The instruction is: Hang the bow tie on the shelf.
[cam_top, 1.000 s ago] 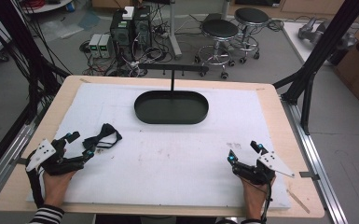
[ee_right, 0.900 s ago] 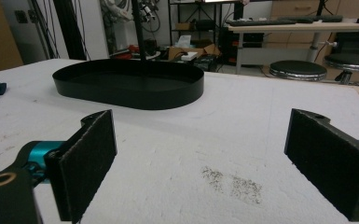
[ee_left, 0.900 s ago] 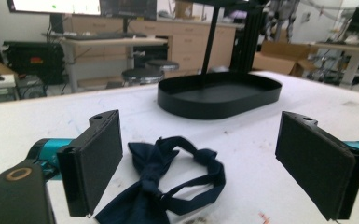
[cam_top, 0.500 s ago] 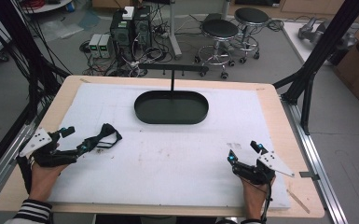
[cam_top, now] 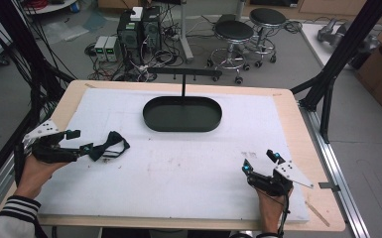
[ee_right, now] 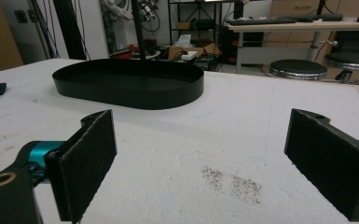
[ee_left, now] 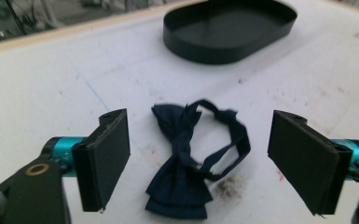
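At the left of the high view, the left gripper point(cam_top: 78, 141) has its jaws apart, and they have just been closing a little, with nothing pressed between them. The dark blue bow tie point(cam_top: 106, 145) lies flat on the white table point(cam_top: 188, 168), just in front of those jaws. At the lower right, the right gripper point(cam_top: 260, 161) sits with its jaws wide apart, holding nothing.

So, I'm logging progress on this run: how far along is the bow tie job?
Nothing looks done yet: the bow tie lies flat on the white table, well short of the black tray. In hand: the left tongs straddle the tie, jaws just closing but pads clear of the fabric. The right tongs rest open near the front edge. Left: gripping, lifting and probably carrying it to the tray.
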